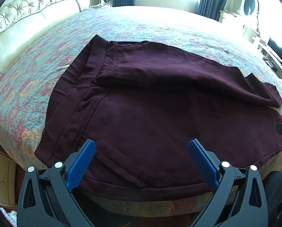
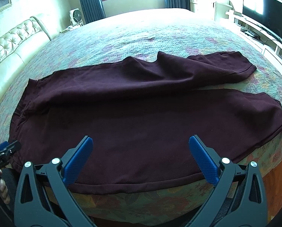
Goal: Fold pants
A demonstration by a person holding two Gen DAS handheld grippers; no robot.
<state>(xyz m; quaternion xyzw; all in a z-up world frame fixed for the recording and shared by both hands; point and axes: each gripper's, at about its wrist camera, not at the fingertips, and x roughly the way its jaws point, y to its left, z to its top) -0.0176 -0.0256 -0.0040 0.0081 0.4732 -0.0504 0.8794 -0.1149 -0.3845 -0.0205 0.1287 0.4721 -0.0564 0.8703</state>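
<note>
- My left gripper (image 1: pixel 142 148): blue fingers (image 1: pixel 82 162) spread apart, holding nothing, above the waist end.
- My right gripper (image 2: pixel 141 145): fingers likewise apart, empty.
- Maroon pants (image 2: pixel 141 113): flat on the bed (image 2: pixel 141 36), waistband left, legs running right.

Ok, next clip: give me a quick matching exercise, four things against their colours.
Things:
1. pants
2. fingers
3. headboard
4. TV

Colours:
A. blue
B. black
C. maroon
D. cream

Pairs: 1-C, 2-A, 3-D, 4-B
</note>
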